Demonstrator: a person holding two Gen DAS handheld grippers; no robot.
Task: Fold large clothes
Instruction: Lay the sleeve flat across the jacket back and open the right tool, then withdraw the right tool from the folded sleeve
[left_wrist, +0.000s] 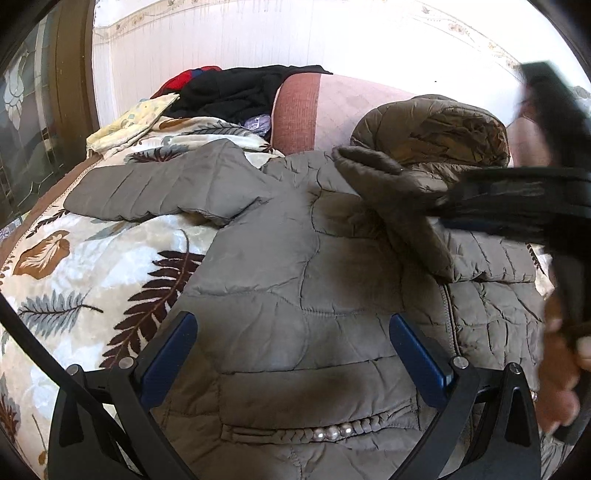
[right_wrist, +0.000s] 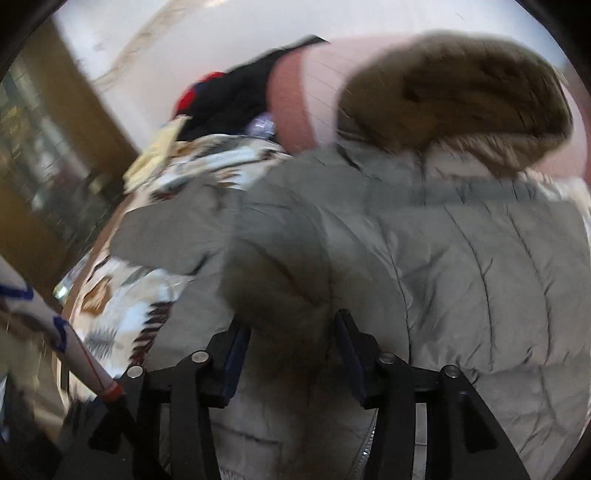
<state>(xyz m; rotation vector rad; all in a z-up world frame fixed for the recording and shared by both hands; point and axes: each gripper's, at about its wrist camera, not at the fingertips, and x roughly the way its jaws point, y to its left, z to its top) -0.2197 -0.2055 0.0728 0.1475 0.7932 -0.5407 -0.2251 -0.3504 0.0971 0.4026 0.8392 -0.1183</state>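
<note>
Left gripper (left_wrist: 293, 354): jaws released, hovering over the lower front of the quilted jacket (left_wrist: 314, 258), nothing between them. Jacket lies spread on the bed (left_wrist: 92, 266), long axis running away from both grippers toward the hood (left_wrist: 436, 129). Right gripper (right_wrist: 291, 354): jaws partly apart, sleeve (right_wrist: 273, 266) lying between them; blur hides whether the pads press, likely let go. Right hand nearer the sleeve; the next fold probably falls to it.
</note>
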